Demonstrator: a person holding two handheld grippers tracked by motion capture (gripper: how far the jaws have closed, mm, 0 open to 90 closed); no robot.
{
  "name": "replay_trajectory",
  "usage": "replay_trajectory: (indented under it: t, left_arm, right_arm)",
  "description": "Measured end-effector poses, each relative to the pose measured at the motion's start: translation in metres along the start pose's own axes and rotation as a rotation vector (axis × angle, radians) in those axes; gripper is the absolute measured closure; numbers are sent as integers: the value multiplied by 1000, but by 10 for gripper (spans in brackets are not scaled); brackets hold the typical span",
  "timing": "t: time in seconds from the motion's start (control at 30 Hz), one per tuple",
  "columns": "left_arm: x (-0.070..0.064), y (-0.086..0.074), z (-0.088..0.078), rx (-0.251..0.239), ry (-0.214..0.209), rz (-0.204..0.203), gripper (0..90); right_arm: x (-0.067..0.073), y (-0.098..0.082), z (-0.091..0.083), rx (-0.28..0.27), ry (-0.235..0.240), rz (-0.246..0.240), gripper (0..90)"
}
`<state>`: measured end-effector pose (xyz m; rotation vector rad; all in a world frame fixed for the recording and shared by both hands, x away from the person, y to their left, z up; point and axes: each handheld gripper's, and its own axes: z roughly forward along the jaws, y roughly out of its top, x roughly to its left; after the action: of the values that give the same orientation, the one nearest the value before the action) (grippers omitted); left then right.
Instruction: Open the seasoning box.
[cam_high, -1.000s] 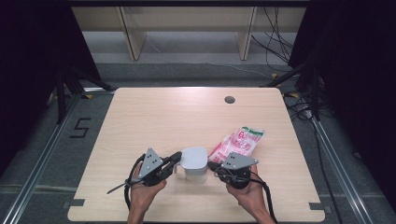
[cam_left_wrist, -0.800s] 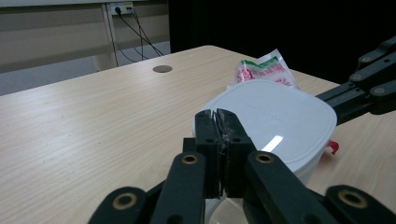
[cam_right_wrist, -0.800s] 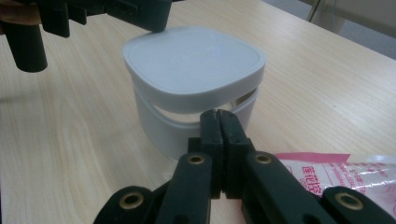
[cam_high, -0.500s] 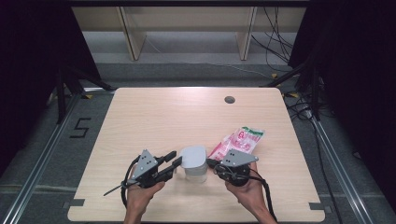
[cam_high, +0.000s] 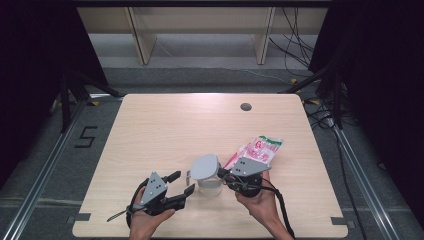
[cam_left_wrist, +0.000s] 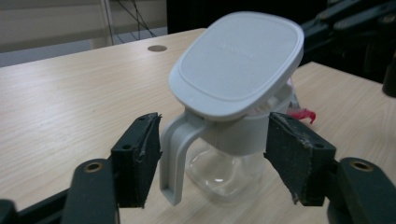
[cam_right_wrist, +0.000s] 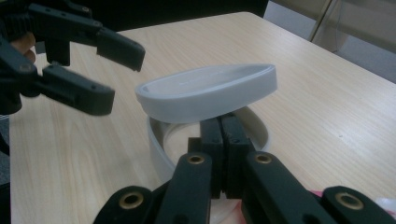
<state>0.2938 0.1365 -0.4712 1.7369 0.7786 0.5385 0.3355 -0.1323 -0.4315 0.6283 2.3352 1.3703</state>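
Observation:
A clear jug (cam_high: 206, 172) with a pale grey lid (cam_left_wrist: 238, 60) and handle (cam_left_wrist: 170, 149) stands near the table's front edge. Its lid (cam_right_wrist: 205, 91) sits tilted, lifted off the rim (cam_right_wrist: 156, 140) on the right-hand side. My left gripper (cam_high: 184, 182) is just left of the jug. Its jaws have just been opening and now stand open (cam_left_wrist: 212, 156), framing the handle and neck without touching them. My right gripper (cam_high: 223, 174) is at the jug's right side, with its jaws shut (cam_right_wrist: 219, 135) on the near rim under the lid.
A pink snack bag (cam_high: 260, 148) lies flat just behind the right hand. A small round grommet hole (cam_high: 245, 106) sits near the table's far edge. Cables trail from both grippers toward the front edge. The left gripper (cam_right_wrist: 107, 70) shows beyond the lid in the right gripper view.
The left gripper let go of the jug's handle side, opened, and drew back to the left. The right gripper and jug stayed in place.

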Motion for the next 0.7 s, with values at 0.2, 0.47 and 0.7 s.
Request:
replay_trajectory:
  t: [0.2, 0.47, 0.7]
  left_arm:
    - [-6, -5, 1, 8, 11, 11, 254]
    - [-11, -13, 0, 45, 33, 53, 201]
    - [-16, -21, 2, 43, 44, 12, 147]
  right_arm:
    - [3, 7, 3, -17, -2, -9, 900]
    - [9, 17, 10, -27, 6, -24, 900]
    - [16, 28, 18, -38, 14, -53, 900]
